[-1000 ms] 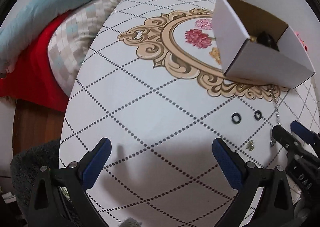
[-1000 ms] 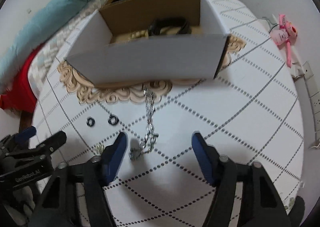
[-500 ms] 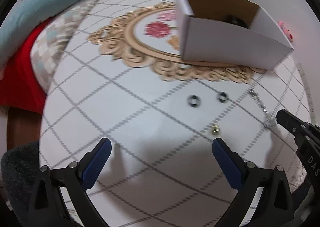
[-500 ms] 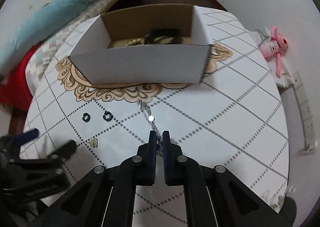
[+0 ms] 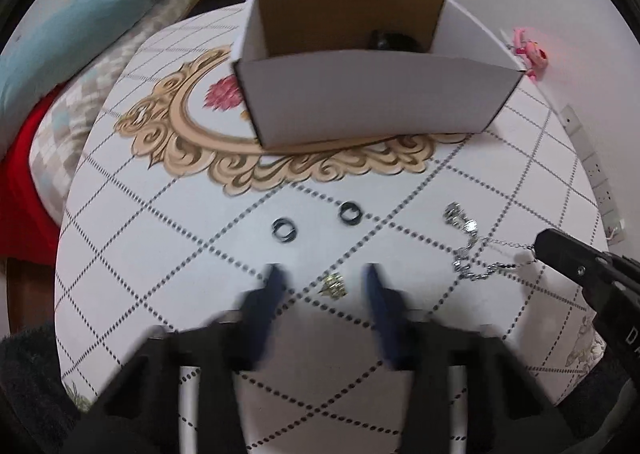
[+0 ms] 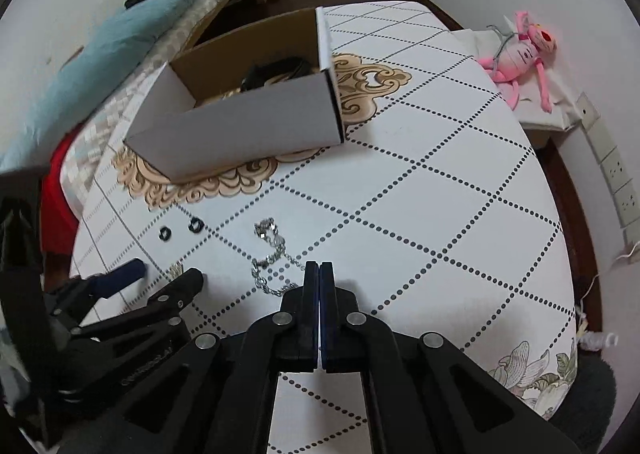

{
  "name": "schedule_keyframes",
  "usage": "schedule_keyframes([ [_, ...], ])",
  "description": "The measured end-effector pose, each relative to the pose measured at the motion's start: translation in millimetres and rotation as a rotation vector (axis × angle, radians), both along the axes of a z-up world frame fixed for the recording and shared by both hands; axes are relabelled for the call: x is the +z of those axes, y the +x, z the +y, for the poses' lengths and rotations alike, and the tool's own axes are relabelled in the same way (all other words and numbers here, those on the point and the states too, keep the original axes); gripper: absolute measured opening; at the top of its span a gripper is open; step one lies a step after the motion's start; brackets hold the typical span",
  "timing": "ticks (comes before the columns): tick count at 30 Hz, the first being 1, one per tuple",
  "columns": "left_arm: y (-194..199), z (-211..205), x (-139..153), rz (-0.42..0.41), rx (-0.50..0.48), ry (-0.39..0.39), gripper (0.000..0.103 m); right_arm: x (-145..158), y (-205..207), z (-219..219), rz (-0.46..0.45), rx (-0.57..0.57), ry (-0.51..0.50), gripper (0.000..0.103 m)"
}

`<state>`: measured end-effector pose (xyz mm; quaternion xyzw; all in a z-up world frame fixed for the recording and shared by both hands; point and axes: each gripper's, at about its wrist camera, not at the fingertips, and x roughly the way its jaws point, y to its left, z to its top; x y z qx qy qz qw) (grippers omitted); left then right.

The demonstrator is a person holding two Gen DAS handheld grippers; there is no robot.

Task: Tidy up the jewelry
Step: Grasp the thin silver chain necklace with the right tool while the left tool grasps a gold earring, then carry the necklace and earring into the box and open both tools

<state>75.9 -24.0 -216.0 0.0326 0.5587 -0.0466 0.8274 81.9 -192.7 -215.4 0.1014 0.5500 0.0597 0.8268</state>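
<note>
Jaws of the right gripper [image 6: 319,268] are pinching the thin silver chain [image 6: 270,254]; left gripper [image 5: 325,286] jaws are straddling a tiny gold piece [image 5: 333,285]. Beyond, on the glossy quilted-pattern desk [image 5: 168,254], a rectangular white cardboard box [image 5: 368,97] is sitting, with two small black rings [image 5: 285,231] before it.

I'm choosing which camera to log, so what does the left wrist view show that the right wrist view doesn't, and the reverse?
Only the left wrist view shows the small gold piece plainly, between the open left tongs, and the red flower print. Only the right wrist view shows the right tongs shut on the silver chain, and the whole pink plush toy. Both show the white box, two black rings and the chain.
</note>
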Motion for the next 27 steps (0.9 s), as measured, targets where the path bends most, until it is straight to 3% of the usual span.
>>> schedule_keyframes([
  [1, 0.5, -1.3, 0.9, 0.003, -0.008, -0.009, 0.009, 2.6, 0.3, -1.6, -0.004, -0.003, 0.011, 0.000],
  [4, 2.3, 0.5, 2.9, 0.005, -0.008, -0.043, 0.005, 10.1, 0.9, -2.4, -0.019, -0.005, 0.031, 0.000],
  [13, 3.5, 17.5, 27.7, -0.007, 0.007, -0.127, 0.004, 44.5, 5.9, 0.5, -0.080, 0.006, 0.094, 0.000],
  [17, 5.3, 18.8, 36.7, -0.021, 0.008, -0.136, 0.004, 35.4, 16.1, 3.5, -0.004, 0.031, 0.107, 0.001],
  [19, 6.0, 20.4, 32.5, -0.012, 0.011, -0.132, 0.004, 22.8, 17.6, 9.2, 0.043, 0.061, 0.072, 0.007],
  [21, 4.6, 22.2, 24.1, 0.008, 0.017, -0.124, 0.004, 12.3, 15.4, 14.2, 0.054, 0.090, 0.065, 0.031],
  [22, 5.2, 25.1, 19.0, 0.018, 0.020, -0.120, 0.004, 6.0, 13.7, 18.9, 0.062, 0.110, 0.048, 0.035],
  [27, -3.1, 33.3, -0.4, 0.052, 0.040, -0.110, 0.005, -16.3, 7.4, 35.4, 0.086, 0.179, -0.023, 0.035],
])
